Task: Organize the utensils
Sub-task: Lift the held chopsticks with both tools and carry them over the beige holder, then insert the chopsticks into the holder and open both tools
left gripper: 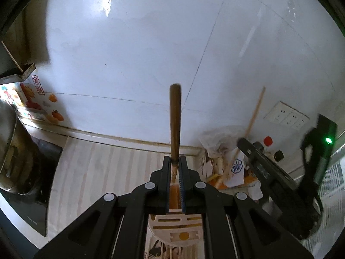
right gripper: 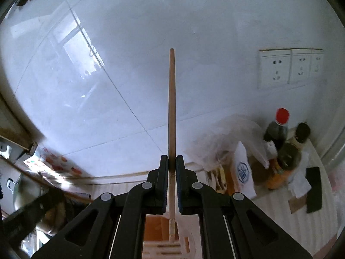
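In the left wrist view my left gripper [left gripper: 175,159] is shut on a dark brown wooden stick [left gripper: 175,118] that points up toward the white tiled wall. Under the jaws lies a white slotted utensil holder [left gripper: 176,233] with an orange inside. At the right of that view is my right gripper [left gripper: 242,143], blurred, with a pale wooden chopstick [left gripper: 255,112]. In the right wrist view the right gripper [right gripper: 171,158] is shut on that pale chopstick [right gripper: 171,108], above the same holder [right gripper: 185,243]. The left gripper [right gripper: 36,207] is a dark blur at lower left.
A metal pot [left gripper: 13,151] sits on a black cooktop [left gripper: 43,172] at the left. To the right stand a clear plastic bag [right gripper: 220,138], a red-capped bottle [right gripper: 280,125], other bottles and boxes. Wall sockets [right gripper: 289,69] sit above them. A striped mat [left gripper: 103,168] covers the counter.
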The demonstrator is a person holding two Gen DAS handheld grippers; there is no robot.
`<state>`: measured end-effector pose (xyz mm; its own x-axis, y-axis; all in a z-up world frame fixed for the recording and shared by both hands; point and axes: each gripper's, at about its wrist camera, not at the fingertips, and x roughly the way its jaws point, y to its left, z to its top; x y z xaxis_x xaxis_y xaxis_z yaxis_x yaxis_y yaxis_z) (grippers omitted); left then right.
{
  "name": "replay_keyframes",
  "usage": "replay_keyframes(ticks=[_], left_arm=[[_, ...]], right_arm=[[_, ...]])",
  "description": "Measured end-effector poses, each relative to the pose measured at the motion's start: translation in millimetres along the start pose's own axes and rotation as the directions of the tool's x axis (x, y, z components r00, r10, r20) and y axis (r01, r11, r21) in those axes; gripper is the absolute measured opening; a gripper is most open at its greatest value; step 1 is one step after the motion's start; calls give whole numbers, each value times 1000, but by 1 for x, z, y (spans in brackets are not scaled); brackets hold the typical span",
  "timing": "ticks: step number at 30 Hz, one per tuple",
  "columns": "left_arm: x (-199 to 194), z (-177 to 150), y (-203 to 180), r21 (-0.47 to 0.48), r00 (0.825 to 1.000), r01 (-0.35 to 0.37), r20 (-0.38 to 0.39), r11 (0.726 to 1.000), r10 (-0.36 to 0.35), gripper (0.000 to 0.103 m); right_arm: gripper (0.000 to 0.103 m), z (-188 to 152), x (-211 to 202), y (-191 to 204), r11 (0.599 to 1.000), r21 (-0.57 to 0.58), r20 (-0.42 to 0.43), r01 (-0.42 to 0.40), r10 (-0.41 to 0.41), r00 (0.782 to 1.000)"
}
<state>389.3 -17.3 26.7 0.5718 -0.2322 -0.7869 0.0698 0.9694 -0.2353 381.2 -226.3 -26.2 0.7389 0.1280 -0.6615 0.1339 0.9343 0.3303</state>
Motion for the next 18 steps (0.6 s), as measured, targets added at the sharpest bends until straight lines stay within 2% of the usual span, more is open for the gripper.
replay_keyframes(ticks=[3, 7, 18], left_arm=[[-6, -1, 0, -16, 999, 35, -22, 999, -36, 4], [-4, -7, -8, 21, 1000, 16, -27, 1000, -16, 4], [46, -41, -6, 65, 989, -27, -147, 998, 36, 4]], right_arm=[[7, 0, 12, 1, 1000, 0, -11, -29, 29, 1000], [7, -7, 21, 3, 999, -16, -11, -43, 43, 999], [7, -32, 32, -1, 997, -60, -18, -48, 47, 999]])
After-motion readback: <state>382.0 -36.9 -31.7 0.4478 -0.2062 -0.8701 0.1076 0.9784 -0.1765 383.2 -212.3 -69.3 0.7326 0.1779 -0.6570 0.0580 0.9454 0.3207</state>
